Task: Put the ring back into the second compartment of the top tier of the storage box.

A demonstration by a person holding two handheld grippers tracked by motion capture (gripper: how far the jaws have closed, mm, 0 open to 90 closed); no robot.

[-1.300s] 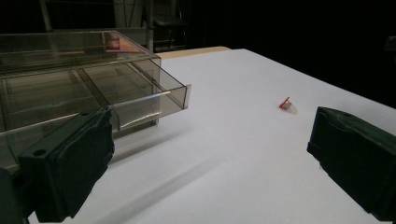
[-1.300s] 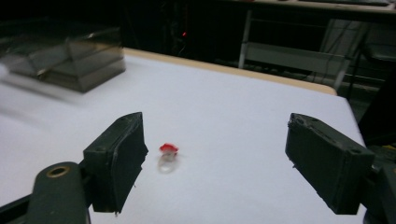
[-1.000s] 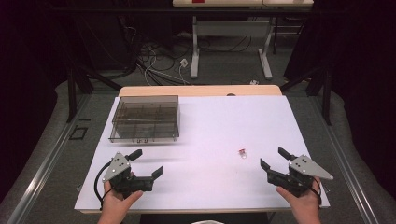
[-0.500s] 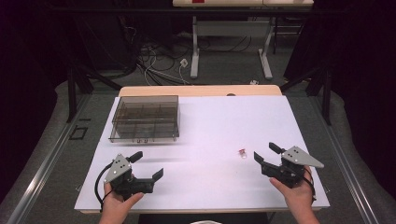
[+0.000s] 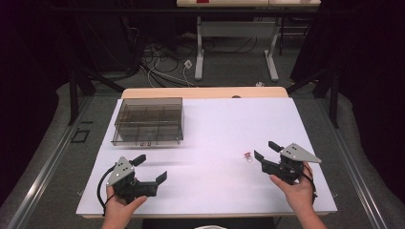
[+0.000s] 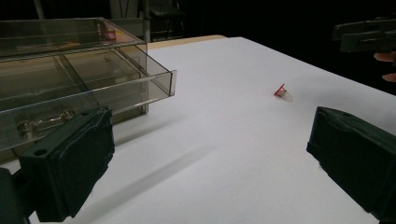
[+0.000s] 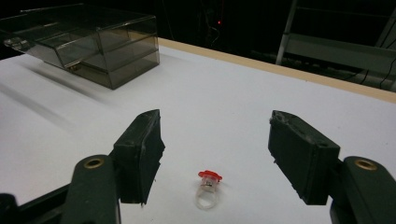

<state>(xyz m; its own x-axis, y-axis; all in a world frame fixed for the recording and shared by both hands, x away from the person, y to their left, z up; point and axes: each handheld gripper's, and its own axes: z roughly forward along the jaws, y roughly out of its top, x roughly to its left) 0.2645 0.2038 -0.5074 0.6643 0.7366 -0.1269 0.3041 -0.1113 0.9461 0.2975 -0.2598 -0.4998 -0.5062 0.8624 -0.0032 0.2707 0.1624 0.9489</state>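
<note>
Ring [image 7: 208, 186], red-topped, lies on bench [image 5: 215, 124] between spread jaws of right hand-held gripper [image 5: 267, 153], newly advanced toward 10 o'clock; pickup looks imminent. Left hand-held gripper [image 5: 152, 168] unmoved, spread, empty.

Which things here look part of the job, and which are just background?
Likely in play:
- small red-topped ring, between the right gripper's open jaws
- clear compartment box
- left gripper, open

Background:
- floor cables
- far desk frame
</note>
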